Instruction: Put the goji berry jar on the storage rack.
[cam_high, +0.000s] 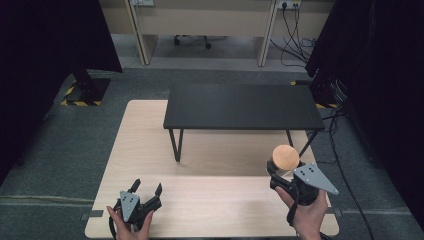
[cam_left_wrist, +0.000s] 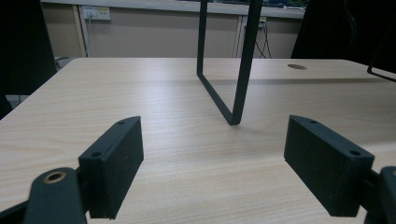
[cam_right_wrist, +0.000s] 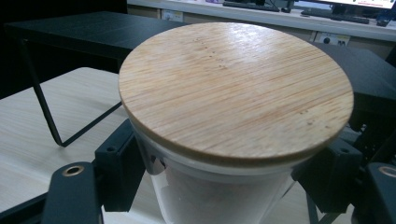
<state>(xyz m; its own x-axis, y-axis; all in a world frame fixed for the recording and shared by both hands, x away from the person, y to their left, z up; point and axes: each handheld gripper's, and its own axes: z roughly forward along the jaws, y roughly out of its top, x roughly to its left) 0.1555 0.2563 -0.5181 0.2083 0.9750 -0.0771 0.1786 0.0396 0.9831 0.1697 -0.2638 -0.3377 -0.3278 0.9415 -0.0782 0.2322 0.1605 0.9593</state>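
A glass jar (cam_right_wrist: 219, 196) with a wooden lid (cam_high: 285, 156) was gripped between the jaws of the right claw (cam_high: 278, 172), lower right of the high view, above the pale counter (cam_high: 150, 150). The left claw (cam_high: 146, 188) was held open, lower left. A black shelf (cam_high: 243, 106) was seen behind, on grey carpet (cam_high: 75, 145).

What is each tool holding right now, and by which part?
The right tool grips the jar by its glass wall, just under the wooden lid. The left tool holds nothing.

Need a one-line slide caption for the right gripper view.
Right claw shut on a clear jar with a round bamboo lid, black metal shelf behind.
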